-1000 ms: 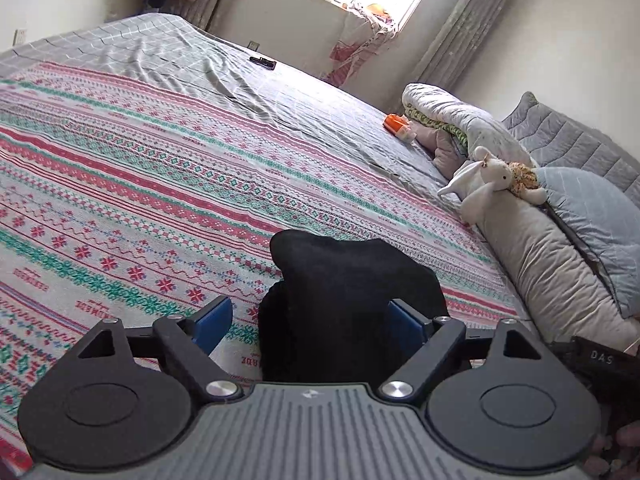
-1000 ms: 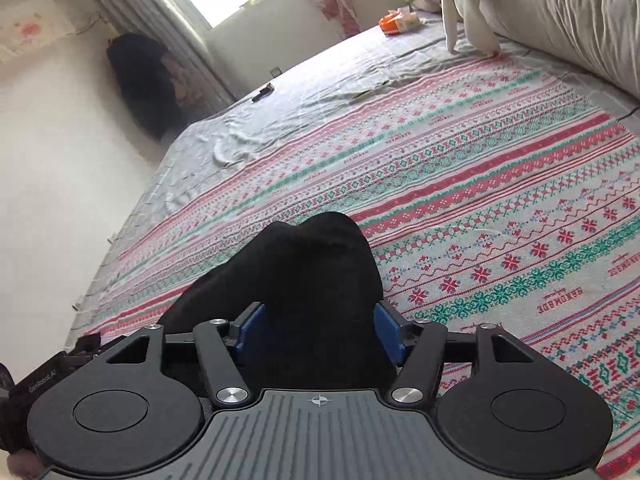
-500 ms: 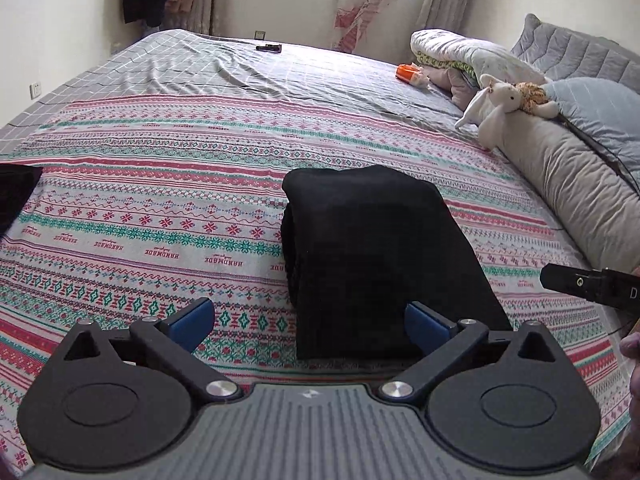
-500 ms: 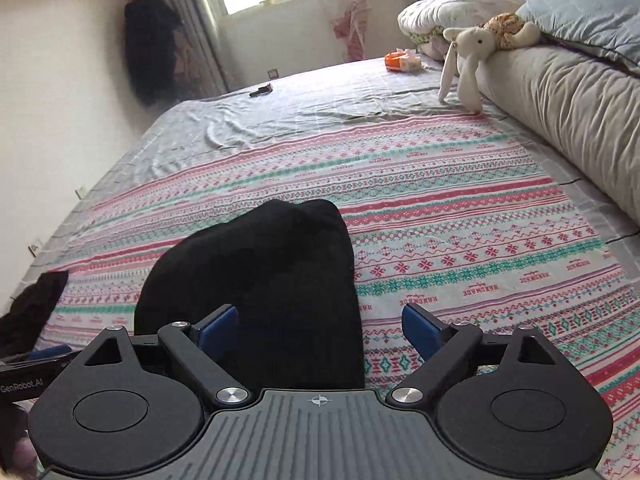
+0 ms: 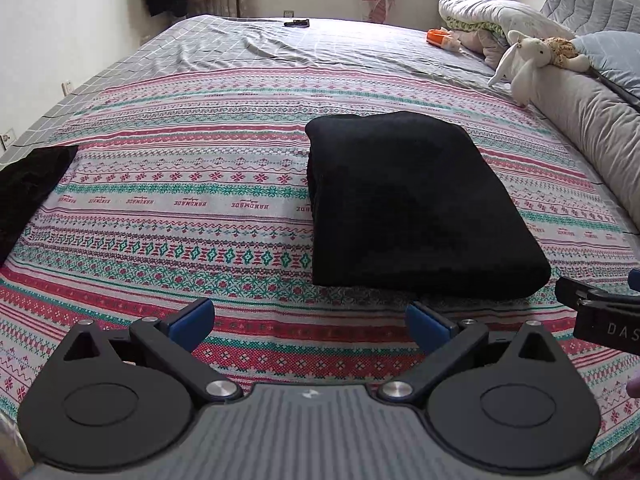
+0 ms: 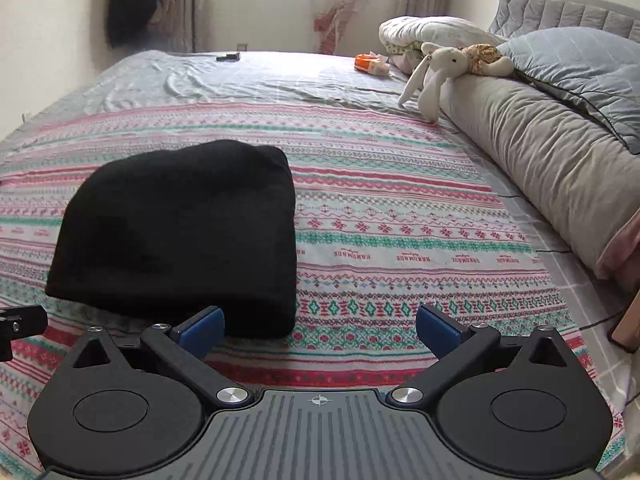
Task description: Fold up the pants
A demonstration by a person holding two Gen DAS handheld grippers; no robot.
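The black pants (image 5: 412,204) lie folded into a compact rectangle on the patterned bedspread (image 5: 180,208); they also show in the right wrist view (image 6: 180,232). My left gripper (image 5: 310,322) is open and empty, pulled back from the near edge of the pants. My right gripper (image 6: 318,326) is open and empty, just in front of the pants' near right corner. The right gripper's body shows at the right edge of the left wrist view (image 5: 600,316).
Another black garment (image 5: 28,184) lies at the bed's left edge. A long grey bolster (image 6: 540,168), pillows and a white plush rabbit (image 6: 436,68) line the right side. An orange item (image 6: 370,64) and a small dark object (image 6: 228,56) lie on the far grey sheet.
Both grippers let go of the folded pants, opened wide and drew back and up. The pants now lie flat on the bedspread.
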